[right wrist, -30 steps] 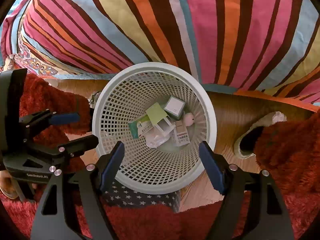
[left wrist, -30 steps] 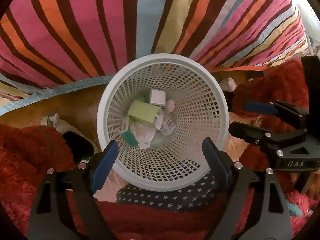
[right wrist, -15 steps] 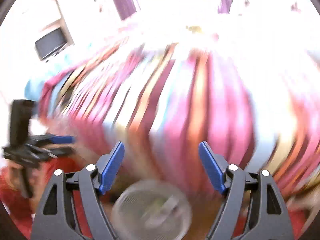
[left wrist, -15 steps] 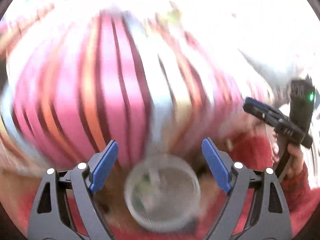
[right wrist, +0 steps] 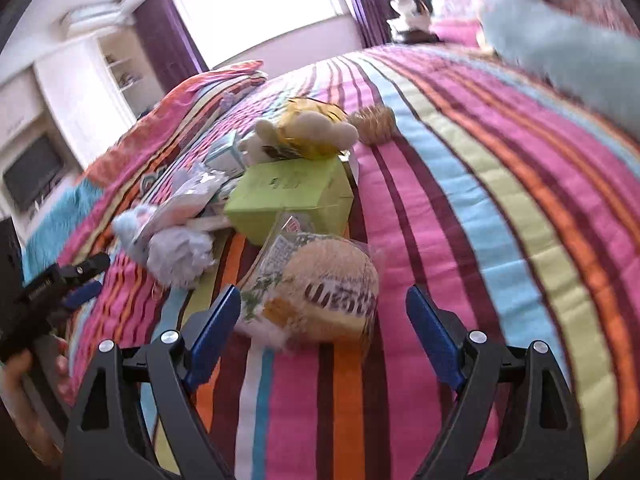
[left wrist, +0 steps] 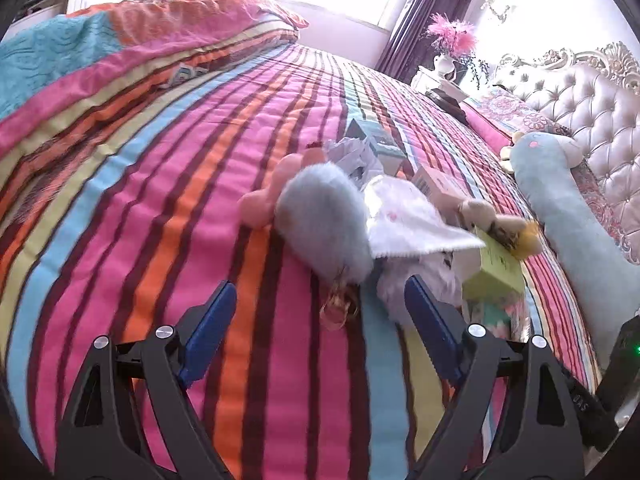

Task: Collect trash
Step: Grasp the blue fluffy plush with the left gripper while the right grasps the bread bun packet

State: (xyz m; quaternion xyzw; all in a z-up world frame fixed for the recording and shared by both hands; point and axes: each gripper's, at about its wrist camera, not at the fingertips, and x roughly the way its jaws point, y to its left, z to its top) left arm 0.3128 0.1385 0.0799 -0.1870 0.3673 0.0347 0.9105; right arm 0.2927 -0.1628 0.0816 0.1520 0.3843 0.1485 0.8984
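A heap of trash and small toys lies on the striped bedspread (left wrist: 160,168). In the left wrist view my left gripper (left wrist: 320,332) is open and empty, just short of a grey-blue fluffy ball (left wrist: 324,220), a white wrapper (left wrist: 404,216), crumpled paper (left wrist: 416,280) and a green box (left wrist: 496,272). In the right wrist view my right gripper (right wrist: 324,328) is open and empty, its fingers on either side of a bagged round snack (right wrist: 328,284). Behind it are the green box (right wrist: 292,196), crumpled paper (right wrist: 180,252) and a plush toy (right wrist: 316,132). The left gripper shows at the left edge of that view (right wrist: 60,284).
A long pale blue plush pillow (left wrist: 576,232) lies along the tufted headboard (left wrist: 592,112). A folded quilt (left wrist: 120,40) lies at the far side of the bed. A vase of pink feathers (left wrist: 452,40) stands by the window. Shelves and a dark screen (right wrist: 32,172) line the left wall.
Both grippers swung up from over the white trash basket on the floor to the bed top. The basket is out of view. Both stay open and empty.
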